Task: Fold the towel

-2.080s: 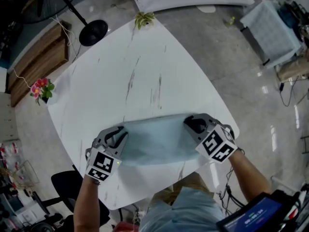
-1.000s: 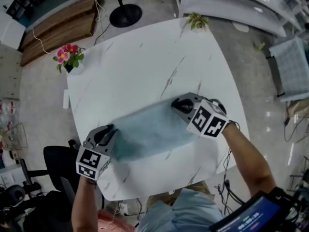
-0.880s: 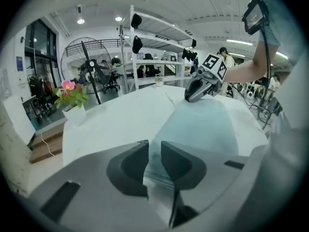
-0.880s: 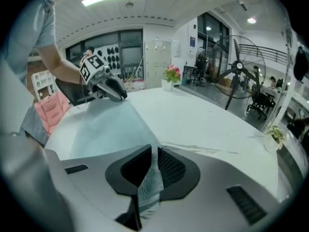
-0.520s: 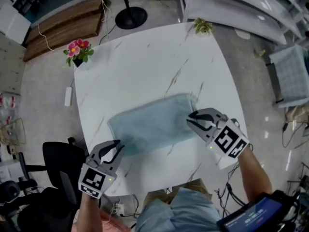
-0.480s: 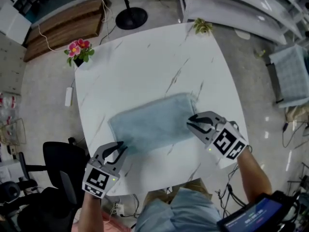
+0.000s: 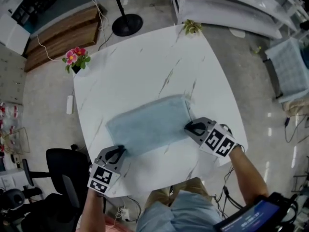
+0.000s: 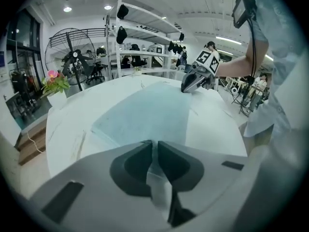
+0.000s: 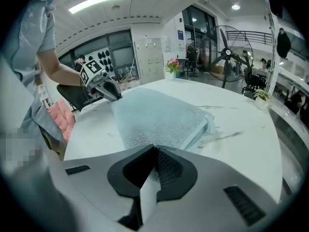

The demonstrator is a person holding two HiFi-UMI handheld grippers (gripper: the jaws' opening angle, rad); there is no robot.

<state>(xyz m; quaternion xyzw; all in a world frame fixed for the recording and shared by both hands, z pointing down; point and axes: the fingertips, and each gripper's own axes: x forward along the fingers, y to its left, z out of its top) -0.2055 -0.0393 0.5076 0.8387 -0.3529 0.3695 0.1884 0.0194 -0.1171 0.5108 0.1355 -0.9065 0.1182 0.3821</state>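
Both grippers had closed in on the towel [image 7: 147, 123] since half a second before, when they stood just off its near edge with jaws apart.

At the far left of the head view stood one pot of pink flowers [image 7: 73, 58] on the table's [image 7: 140, 66] corner, and below it, on the floor, one black chair [image 7: 65, 170]. One fan [image 8: 73, 57] stood beyond the table.

The left gripper [image 7: 117, 150] sat at the towel's near left corner. Its jaws had just been closing and stood nearly together, with a thin strip of cloth between them. Its marker cube [image 7: 100, 179] bore black-and-white squares, not letters.

The one pale blue towel lay flat and slanted across the near half of the white marbled table. Its right end showed doubled layers in the right gripper view.

One small green plant [image 7: 192, 27] stood at the table's far corner.

The right gripper [image 7: 189, 126] sat at the towel's near right corner, jaws pressed together on the cloth's edge. It carried a marker cube of its own, so there were two cubes and two grippers.

At the bottom right, one blue screen [image 7: 246, 217] showed print too small to read.
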